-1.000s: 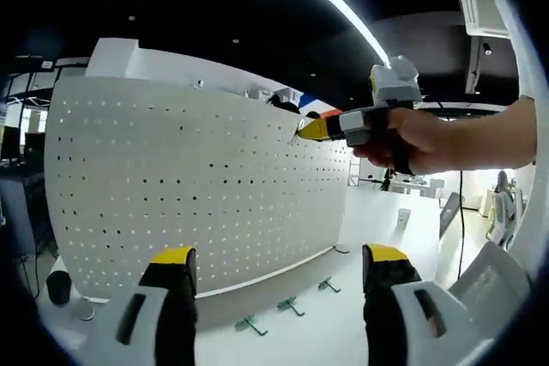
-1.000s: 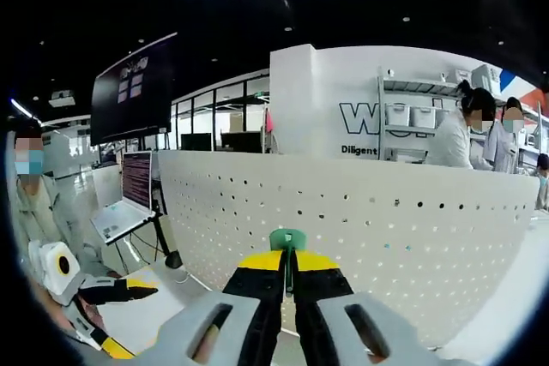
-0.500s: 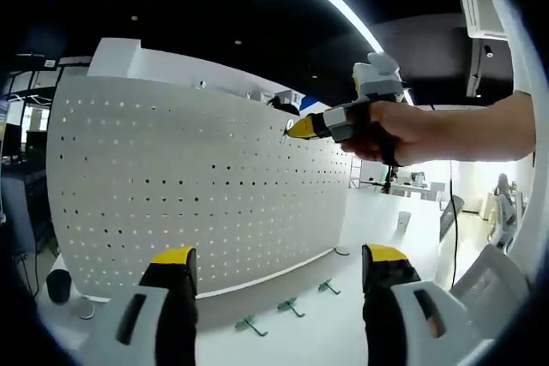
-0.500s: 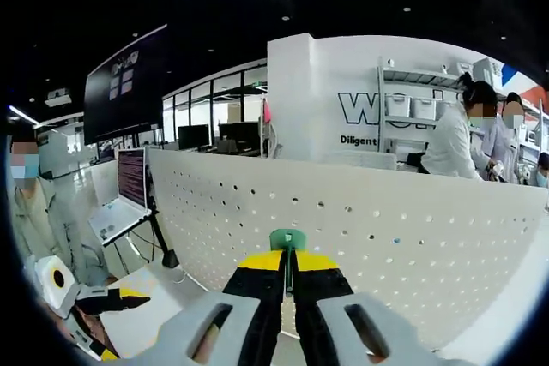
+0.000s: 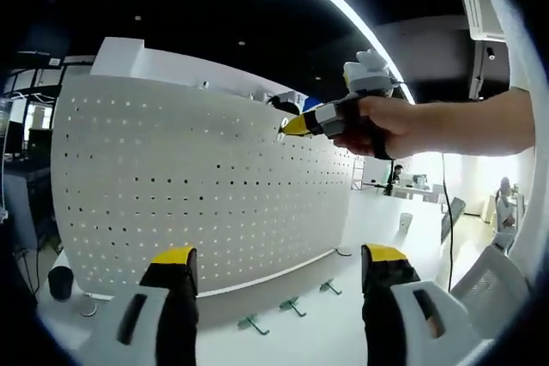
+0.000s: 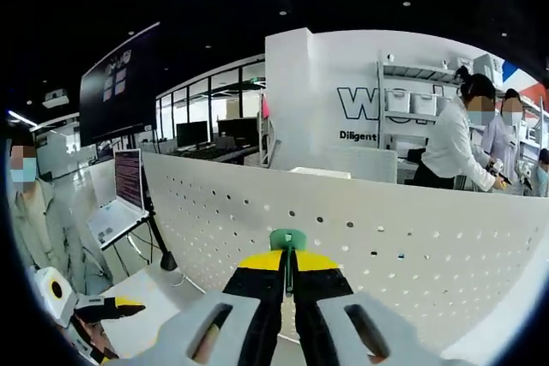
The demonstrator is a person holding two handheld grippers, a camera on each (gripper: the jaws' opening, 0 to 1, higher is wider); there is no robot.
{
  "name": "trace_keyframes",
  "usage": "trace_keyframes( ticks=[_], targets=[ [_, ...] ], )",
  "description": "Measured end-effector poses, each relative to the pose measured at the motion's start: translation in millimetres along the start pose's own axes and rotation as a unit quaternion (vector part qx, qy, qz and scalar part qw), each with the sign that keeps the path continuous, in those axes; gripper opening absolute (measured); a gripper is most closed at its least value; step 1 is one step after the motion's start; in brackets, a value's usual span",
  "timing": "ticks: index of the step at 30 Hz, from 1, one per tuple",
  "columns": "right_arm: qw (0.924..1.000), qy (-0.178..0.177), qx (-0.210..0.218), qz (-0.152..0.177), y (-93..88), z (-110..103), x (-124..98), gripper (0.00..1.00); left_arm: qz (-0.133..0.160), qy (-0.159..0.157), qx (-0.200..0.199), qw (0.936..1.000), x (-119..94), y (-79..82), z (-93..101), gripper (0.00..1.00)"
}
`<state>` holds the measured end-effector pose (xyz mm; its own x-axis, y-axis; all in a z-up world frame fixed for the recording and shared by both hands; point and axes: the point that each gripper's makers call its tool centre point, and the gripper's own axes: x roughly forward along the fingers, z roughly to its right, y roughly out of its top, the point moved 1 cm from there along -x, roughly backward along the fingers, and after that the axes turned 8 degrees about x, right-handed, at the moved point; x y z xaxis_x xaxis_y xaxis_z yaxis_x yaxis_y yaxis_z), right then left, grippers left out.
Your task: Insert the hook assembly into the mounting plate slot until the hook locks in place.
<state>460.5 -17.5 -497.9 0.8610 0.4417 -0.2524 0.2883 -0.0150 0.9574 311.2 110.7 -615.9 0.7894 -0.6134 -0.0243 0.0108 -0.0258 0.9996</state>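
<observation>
white pegboard (image 5: 197,186) on white table (image 5: 343,332)

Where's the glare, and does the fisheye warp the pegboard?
Left gripper view: ceiling light strip blows out and the room at right washes out; pegboard bulges. Right gripper view: even light, pegboard top edge bows, green hook sharp.
</observation>
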Motion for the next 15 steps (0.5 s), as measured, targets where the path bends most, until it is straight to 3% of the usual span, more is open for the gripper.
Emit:
trace_keyframes(
  ticks=[15],
  targets=[
    [1.0,-0.002,0.003,-0.007,4.3,-1.3,15.4,0.01,0.001,0.009,-0.004,1.0,-5.8,-0.6,-4.9,0.8]
  ],
)
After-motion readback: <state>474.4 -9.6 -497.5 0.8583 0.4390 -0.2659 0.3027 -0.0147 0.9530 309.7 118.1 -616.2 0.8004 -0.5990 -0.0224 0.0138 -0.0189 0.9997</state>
